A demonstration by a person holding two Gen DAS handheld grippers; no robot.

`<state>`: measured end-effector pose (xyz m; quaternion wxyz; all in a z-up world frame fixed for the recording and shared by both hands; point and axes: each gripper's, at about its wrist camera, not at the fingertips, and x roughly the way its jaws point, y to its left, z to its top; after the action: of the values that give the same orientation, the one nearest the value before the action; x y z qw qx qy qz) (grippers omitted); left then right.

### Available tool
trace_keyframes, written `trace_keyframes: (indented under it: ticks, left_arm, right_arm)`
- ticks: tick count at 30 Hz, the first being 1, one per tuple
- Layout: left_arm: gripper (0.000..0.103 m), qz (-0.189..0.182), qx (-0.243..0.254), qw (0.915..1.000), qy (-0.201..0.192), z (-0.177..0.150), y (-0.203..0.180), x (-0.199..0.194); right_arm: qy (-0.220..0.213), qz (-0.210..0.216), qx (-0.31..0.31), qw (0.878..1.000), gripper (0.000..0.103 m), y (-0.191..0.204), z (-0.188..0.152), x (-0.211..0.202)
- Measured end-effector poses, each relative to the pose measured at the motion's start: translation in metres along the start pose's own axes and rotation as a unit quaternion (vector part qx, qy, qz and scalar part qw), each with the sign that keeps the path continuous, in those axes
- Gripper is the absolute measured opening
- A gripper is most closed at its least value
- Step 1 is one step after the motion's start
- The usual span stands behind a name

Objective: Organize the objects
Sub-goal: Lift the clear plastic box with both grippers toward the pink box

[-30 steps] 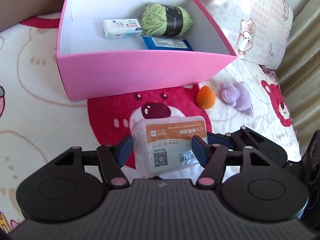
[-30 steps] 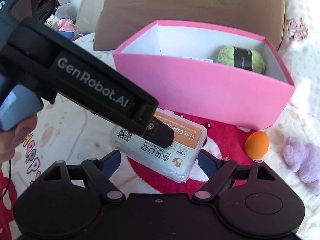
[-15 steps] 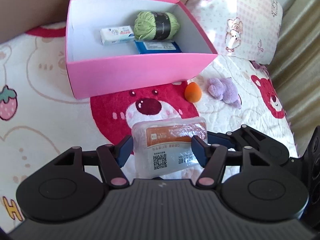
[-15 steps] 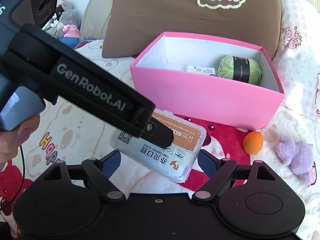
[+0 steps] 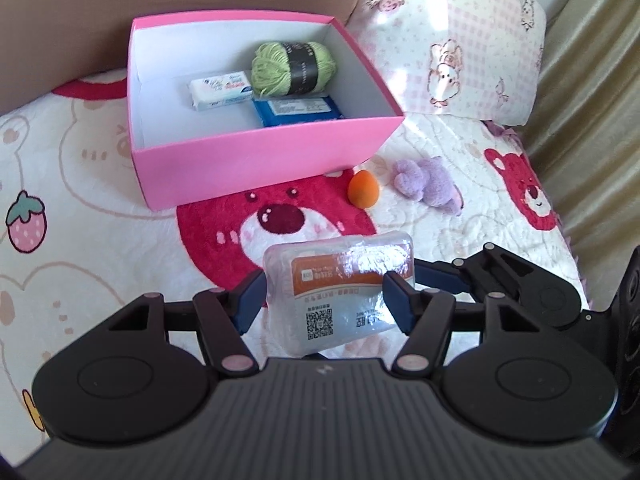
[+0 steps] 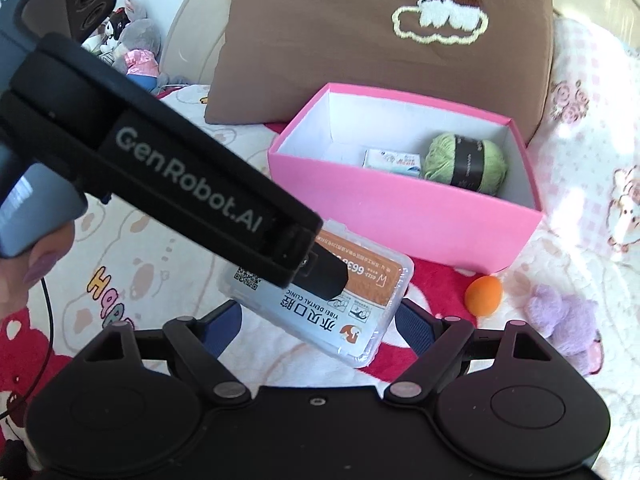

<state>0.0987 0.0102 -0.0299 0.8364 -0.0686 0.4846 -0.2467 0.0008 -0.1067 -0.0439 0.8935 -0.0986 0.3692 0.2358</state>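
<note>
Pinched between the left gripper's (image 5: 324, 300) blue pads (image 5: 250, 300), half spread: a clear plastic case (image 5: 340, 292) with an orange label, gripped across its long sides. Held up off the bedspread (image 5: 80, 240), tilted, with the QR-code end toward the gripper body and the far end aimed at the pink box (image 5: 260, 160); long axis roughly along the fingers. Seen from the right wrist as a slanted rectangle, near corner low and right, orange end pointing up toward the box.

Spread wide, the right gripper (image 6: 318, 320), pads clear of the case and closed on nothing.

Inside the box: green yarn (image 5: 294, 66), a white packet (image 5: 220, 90), a blue packet (image 5: 298, 110). On the bedspread just beside the box's near right corner: an orange sponge (image 5: 363, 190) and a purple plush (image 5: 428, 184). Behind the box, a brown pillow (image 6: 380, 40).
</note>
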Motion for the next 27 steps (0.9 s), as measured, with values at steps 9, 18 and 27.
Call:
trace_keyframes:
  ticks: [9, 18, 27]
  left_arm:
    - [0.062, 0.01, 0.014, 0.9996, -0.024, 0.012, -0.018, -0.023]
    - [0.062, 0.0, 0.02, 0.9991, -0.038, 0.031, -0.017, -0.037]
    - [0.062, 0.001, 0.013, 0.9993, -0.034, 0.047, -0.001, -0.036]
  right_arm:
    - [0.001, -0.001, 0.009, 1.0, 0.087, -0.007, 0.022, -0.02]
    - [-0.003, -0.019, -0.024, 1.0, 0.087, -0.006, 0.042, -0.018]
    - [0.001, -0.014, -0.001, 1.0, 0.087, -0.004, 0.052, 0.001]
